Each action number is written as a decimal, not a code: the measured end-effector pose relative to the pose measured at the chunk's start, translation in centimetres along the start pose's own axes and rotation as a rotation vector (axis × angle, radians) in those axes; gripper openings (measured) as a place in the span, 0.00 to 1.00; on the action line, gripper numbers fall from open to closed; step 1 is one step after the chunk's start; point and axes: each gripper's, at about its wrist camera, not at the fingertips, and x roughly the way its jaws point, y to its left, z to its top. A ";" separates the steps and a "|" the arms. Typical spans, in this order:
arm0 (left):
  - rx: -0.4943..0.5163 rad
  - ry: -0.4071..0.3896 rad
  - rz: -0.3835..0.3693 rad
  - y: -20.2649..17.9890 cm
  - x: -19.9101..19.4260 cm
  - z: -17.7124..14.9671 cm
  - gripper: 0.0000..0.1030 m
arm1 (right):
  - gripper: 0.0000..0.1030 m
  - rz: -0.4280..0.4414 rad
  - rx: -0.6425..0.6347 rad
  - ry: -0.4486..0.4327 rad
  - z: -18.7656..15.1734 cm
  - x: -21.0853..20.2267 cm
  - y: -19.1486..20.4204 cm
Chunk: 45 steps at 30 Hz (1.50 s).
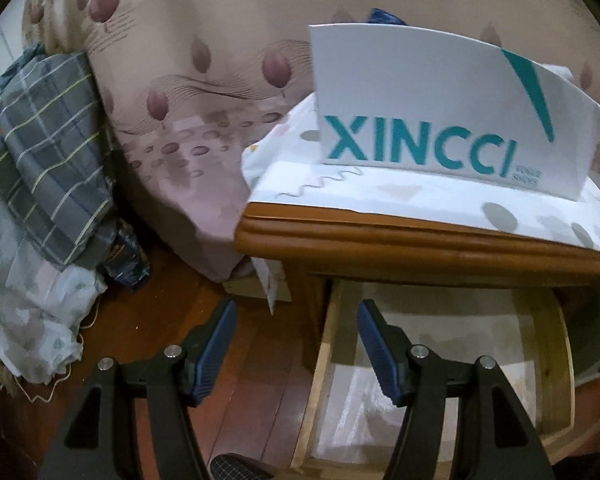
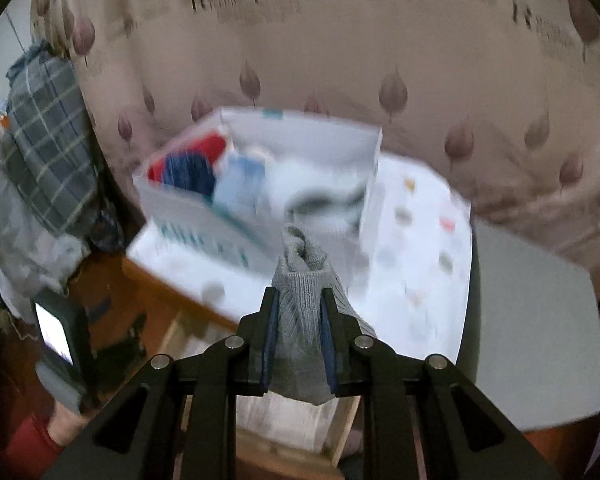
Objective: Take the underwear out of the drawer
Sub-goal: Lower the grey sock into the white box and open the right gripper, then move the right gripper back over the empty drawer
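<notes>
My right gripper [image 2: 298, 300] is shut on a grey ribbed piece of underwear [image 2: 302, 276] and holds it in the air above the open drawer [image 2: 340, 432], near the front of the white box [image 2: 204, 216]. The view is blurred by motion. My left gripper [image 1: 296, 312] is open and empty, low over the left edge of the pulled-out wooden drawer [image 1: 320, 360]. The drawer's white-lined bottom [image 1: 440, 360] shows bare in the left wrist view.
A white box marked XINCCI [image 1: 440, 112] stands on the cloth-covered nightstand [image 1: 420, 240] and holds red, blue and white clothes [image 2: 192, 168]. A leaf-patterned bed cover [image 1: 188, 92] hangs behind. A plaid bundle [image 1: 48, 152] lies at left on the wooden floor [image 1: 240, 380].
</notes>
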 end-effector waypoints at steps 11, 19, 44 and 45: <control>-0.119 0.061 0.008 3.0 1.3 0.3 0.62 | 0.18 0.000 -0.042 -0.048 11.0 5.9 4.1; -0.143 0.081 0.002 3.6 1.8 0.4 0.62 | 0.18 -0.048 -0.036 0.002 12.9 13.8 5.7; -0.110 0.104 -0.026 2.3 2.2 0.3 0.62 | 0.73 -0.088 -0.093 0.005 11.8 14.5 8.5; -0.105 0.103 -0.027 2.2 2.2 0.3 0.62 | 0.75 -0.090 -0.098 -0.007 11.7 13.6 8.6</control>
